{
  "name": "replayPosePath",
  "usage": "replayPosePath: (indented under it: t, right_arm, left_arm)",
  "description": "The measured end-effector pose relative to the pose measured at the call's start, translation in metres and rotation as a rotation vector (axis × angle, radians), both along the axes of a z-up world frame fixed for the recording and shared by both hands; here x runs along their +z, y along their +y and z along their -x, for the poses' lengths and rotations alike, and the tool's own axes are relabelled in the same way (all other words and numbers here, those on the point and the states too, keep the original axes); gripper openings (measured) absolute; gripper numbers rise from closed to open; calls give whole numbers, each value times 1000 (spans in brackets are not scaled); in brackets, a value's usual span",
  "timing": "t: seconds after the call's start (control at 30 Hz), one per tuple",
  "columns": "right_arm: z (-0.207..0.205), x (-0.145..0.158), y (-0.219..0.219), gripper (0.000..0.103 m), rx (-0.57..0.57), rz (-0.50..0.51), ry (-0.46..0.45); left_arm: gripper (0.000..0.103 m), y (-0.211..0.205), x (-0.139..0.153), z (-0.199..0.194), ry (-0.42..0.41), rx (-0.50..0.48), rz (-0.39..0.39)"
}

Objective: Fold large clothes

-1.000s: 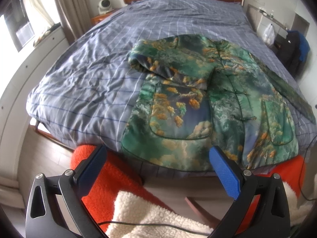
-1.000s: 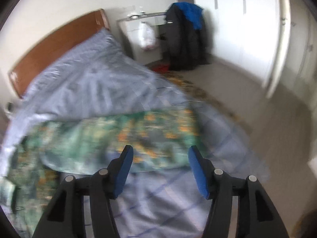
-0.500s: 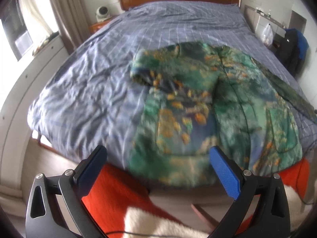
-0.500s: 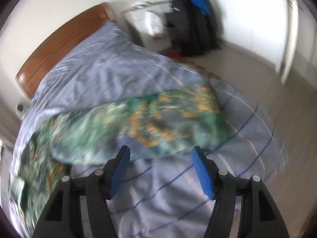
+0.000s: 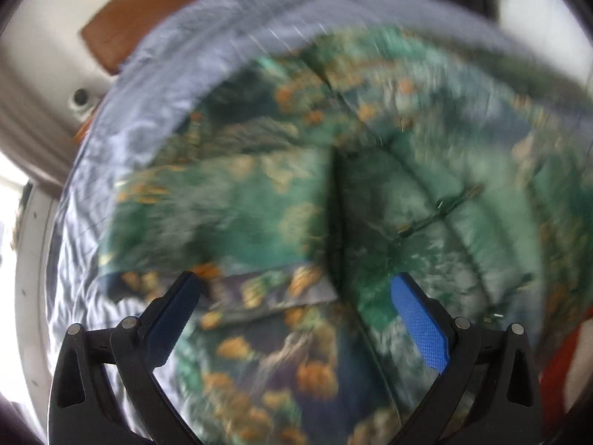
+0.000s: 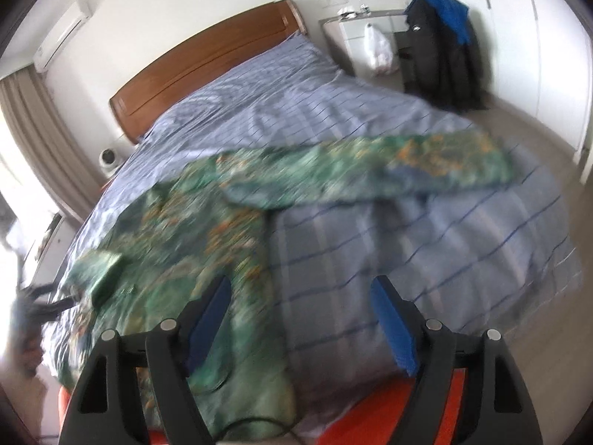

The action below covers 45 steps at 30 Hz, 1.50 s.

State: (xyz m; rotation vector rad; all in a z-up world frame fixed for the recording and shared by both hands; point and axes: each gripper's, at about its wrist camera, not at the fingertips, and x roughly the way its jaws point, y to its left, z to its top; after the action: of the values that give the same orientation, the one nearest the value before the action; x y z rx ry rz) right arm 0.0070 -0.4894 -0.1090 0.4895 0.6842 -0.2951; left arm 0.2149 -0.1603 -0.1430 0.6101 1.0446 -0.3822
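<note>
Left claw (image 5: 292, 307) stands wide open and holds nothing, low over the green jacket (image 5: 370, 200), whose folded sleeve (image 5: 222, 215) lies across the front; the view is blurred. Right claw (image 6: 300, 319) is likewise wide open and empty above the bed (image 6: 426, 244), the jacket (image 6: 192, 244) spread at its left, one sleeve (image 6: 407, 167) stretched out rightward.
</note>
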Motion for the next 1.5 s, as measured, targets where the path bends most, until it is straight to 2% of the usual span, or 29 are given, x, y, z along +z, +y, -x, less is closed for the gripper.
replayPosePath:
  t: [0.1, 0.17, 0.2, 0.23, 0.27, 0.3, 0.43, 0.47, 0.5, 0.53, 0.6, 0.67, 0.77, 0.8, 0.83, 0.9, 0.93, 1.03, 1.1, 1.2, 1.3, 1.43, 1.5]
  right_arm:
    - [4, -3, 18, 77, 26, 17, 1]
    - [8, -4, 28, 77, 35, 20, -2]
    - [10, -5, 31, 77, 37, 14, -7]
    - [11, -6, 33, 77, 39, 4, -15]
    - [11, -8, 35, 77, 43, -6, -22]
    - [12, -9, 37, 77, 44, -12, -24]
    - [14, -11, 46, 77, 54, -1, -25]
    - [14, -11, 48, 77, 58, 3, -28]
    - [13, -9, 51, 77, 62, 8, -32]
    - [13, -8, 53, 77, 66, 14, -35]
    - [10, -5, 57, 77, 78, 25, -44]
    - [6, -4, 63, 77, 93, 33, -48]
    - [-1, -4, 72, 77, 120, 36, -50]
    - [-3, -5, 75, 77, 129, 34, -51]
    - [-6, -5, 78, 77, 138, 31, -47]
    - [-9, -7, 82, 77, 152, 27, -37]
    - [-10, -6, 84, 77, 156, 27, -37]
    - [-5, -1, 87, 77, 152, 58, -39]
    - [-4, -2, 84, 77, 140, 72, -25]
    - [-8, -8, 75, 77, 126, 61, 2]
    - [-12, -13, 61, 77, 108, 33, 16]
    - [-11, -16, 45, 77, 86, 9, 30]
    - [-10, -19, 41, 77, 94, 10, 51]
  left_arm:
    - [101, -13, -28, -5, 28, -32, -74]
    - [77, -12, -38, -11, 26, -9, -101]
    - [46, -7, -38, -14, 29, 16, -98]
    - [22, 0, -33, -18, 57, 44, -55]
    - [17, 8, -27, -21, 67, 72, -25]
    - [15, 23, -11, -27, 62, 126, 38]
    - [13, 92, 50, -37, -37, 298, 185]
    - [13, 120, 69, -41, -69, 358, 227]
    - [13, 137, 78, -42, -88, 396, 246]
    - [13, 173, 95, -46, -134, 474, 268]
    - [13, 231, 110, -55, -192, 599, 267]
    - [13, 287, 114, -62, -241, 742, 251]
    - [19, 355, 100, -69, -314, 928, 163]
    - [27, 377, 91, -71, -332, 996, 125]
    - [41, 404, 77, -71, -316, 1076, 93]
    - [55, 433, 58, -62, -267, 1170, 93]
    - [59, 440, 51, -53, -254, 1195, 120]
    - [70, 442, 40, -29, -224, 1189, 177]
    - [72, 434, 34, -13, -205, 1143, 209]
    - [77, 398, 24, 8, -123, 1008, 320]
    - [81, 346, 7, 23, 4, 837, 443]
    - [81, 286, -11, 35, 95, 668, 455]
    - [81, 265, -16, 40, 104, 611, 443]
